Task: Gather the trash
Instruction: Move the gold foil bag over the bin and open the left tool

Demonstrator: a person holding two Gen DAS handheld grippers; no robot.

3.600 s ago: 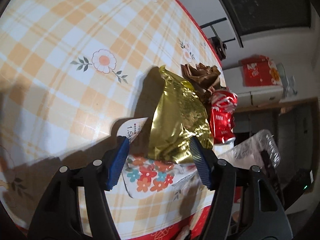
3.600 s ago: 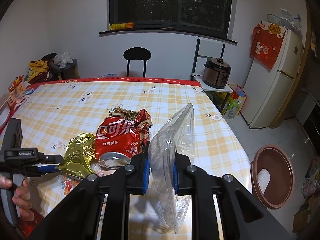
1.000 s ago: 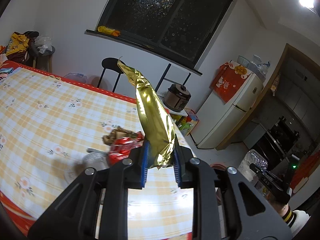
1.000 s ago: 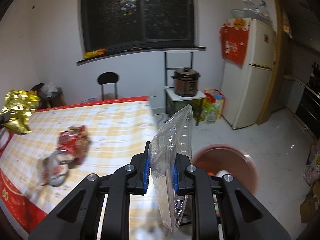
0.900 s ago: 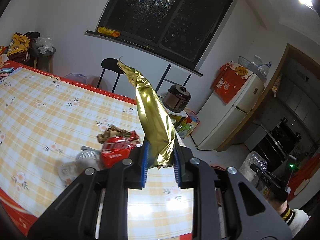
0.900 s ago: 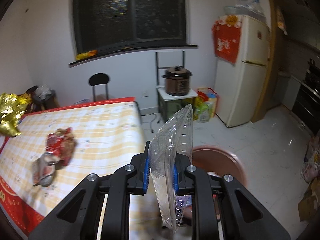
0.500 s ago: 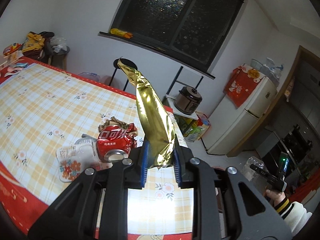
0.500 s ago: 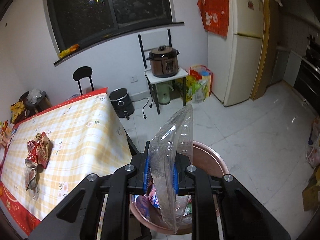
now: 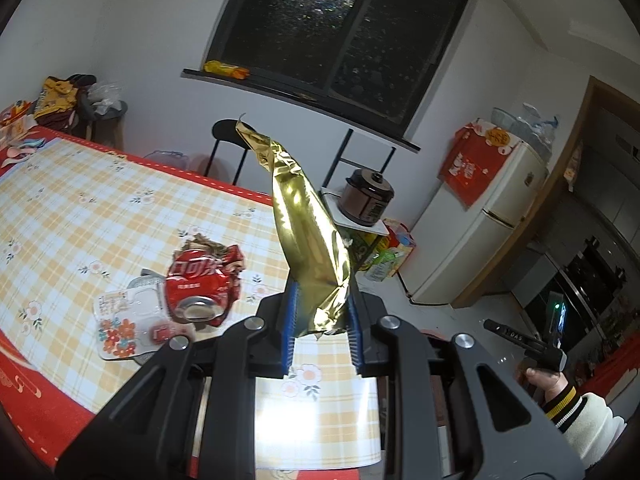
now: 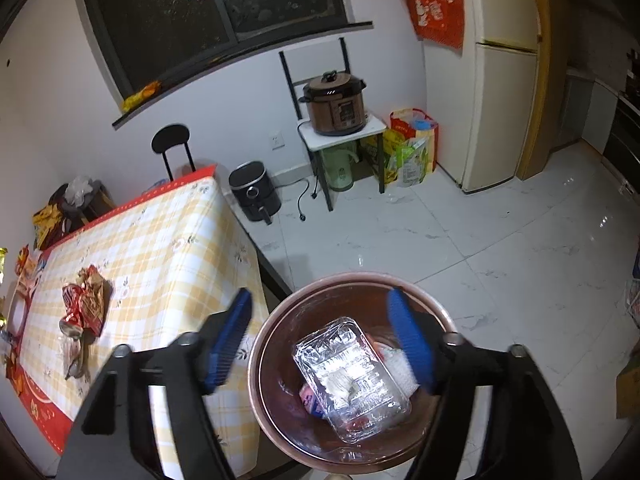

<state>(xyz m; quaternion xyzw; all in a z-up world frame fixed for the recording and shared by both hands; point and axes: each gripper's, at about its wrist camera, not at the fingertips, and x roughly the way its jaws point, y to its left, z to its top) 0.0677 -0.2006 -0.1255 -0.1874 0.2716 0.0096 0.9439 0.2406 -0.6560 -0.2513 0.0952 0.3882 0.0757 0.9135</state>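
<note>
Since half a sec ago the right gripper [image 10: 320, 340] has let go of the clear plastic tray [image 10: 352, 376]; jaws opening, spread wide w/ nothing between the pads; tray now lies inside the brown bin [image 10: 276, 320], on top of other rubbish, directly below the gripper; bin stands on the white tile floor just right of the table [image 10: 160, 240] end. Left gripper [image 9: 322, 328] unchanged in grip: blue pads clamped on the lower end of the gold foil wrapper [image 9: 308, 240], which sticks up and leans far-left; it's held above the near-right part of the table. On the checked cloth, left of the wrapper: crushed red cola can [image 9: 196, 292] w/ brown crumpled paper [image 9: 212, 246] behind it and a flat flowered packet [image 9: 120, 320] on its near-left side, all touching in one heap.
</note>
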